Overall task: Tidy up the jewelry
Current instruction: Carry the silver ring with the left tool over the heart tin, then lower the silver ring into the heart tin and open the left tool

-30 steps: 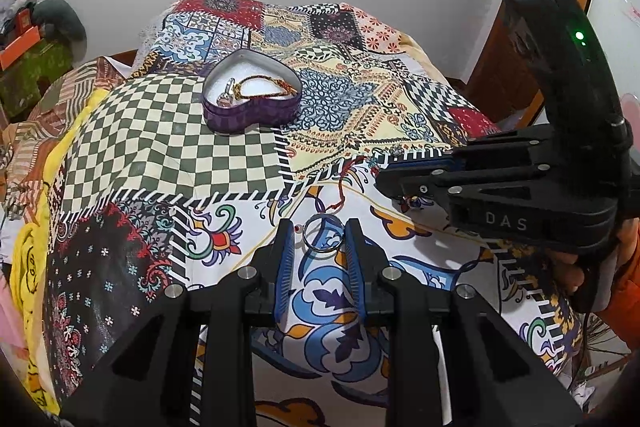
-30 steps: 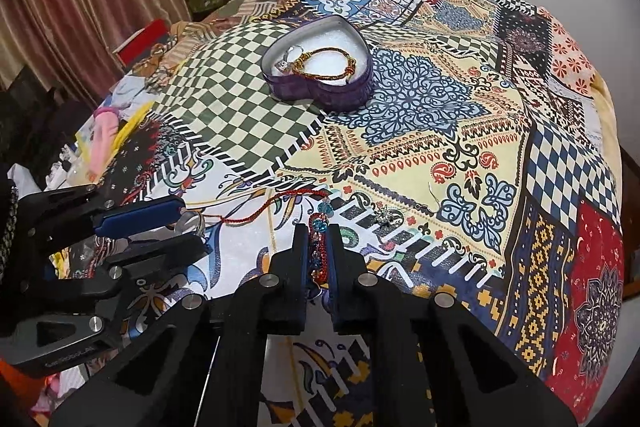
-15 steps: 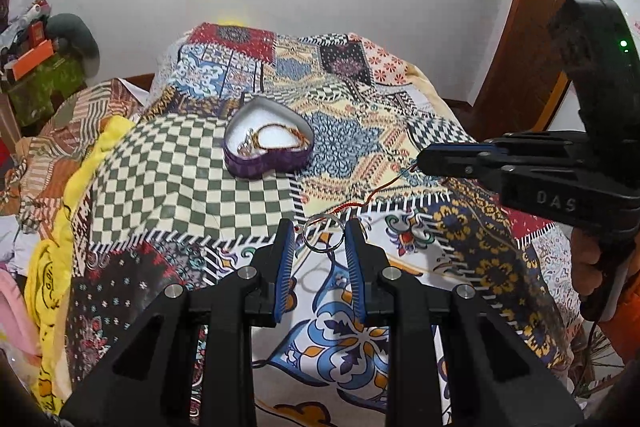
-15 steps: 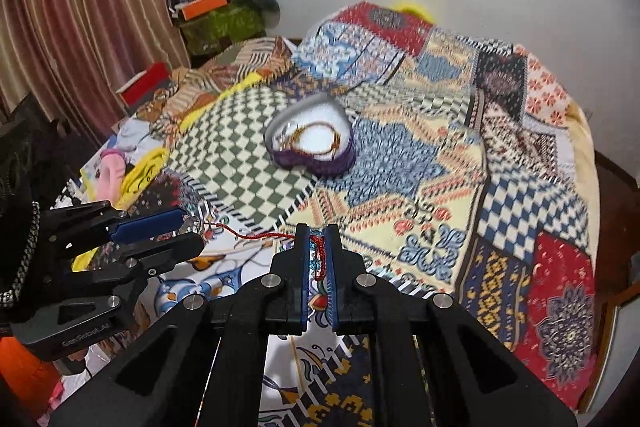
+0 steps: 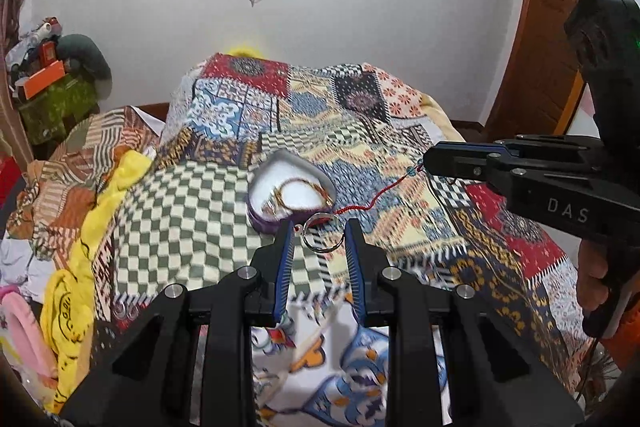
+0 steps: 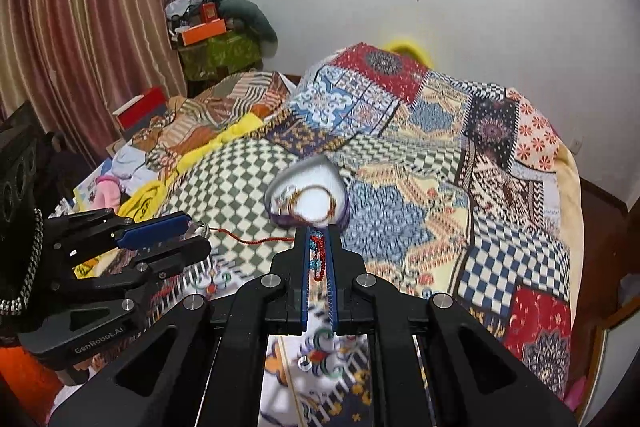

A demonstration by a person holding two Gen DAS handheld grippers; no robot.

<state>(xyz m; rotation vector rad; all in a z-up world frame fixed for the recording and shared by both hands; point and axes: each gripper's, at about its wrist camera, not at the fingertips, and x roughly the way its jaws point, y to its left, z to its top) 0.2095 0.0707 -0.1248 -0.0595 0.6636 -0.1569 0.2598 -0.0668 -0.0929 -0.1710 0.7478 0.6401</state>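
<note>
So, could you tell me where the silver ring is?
In the left wrist view the silver ring sits between the left hand-held gripper's fingertips, just before the heart-shaped box.

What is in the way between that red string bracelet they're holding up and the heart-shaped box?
Nothing visible. The red string bracelet hangs between the left hand-held gripper and right hand-held gripper, above the quilt. The open heart-shaped box lies just beyond.

right claw (image 6: 319, 241) pinching red cord (image 6: 256, 240), heart box (image 6: 308, 197)
</note>
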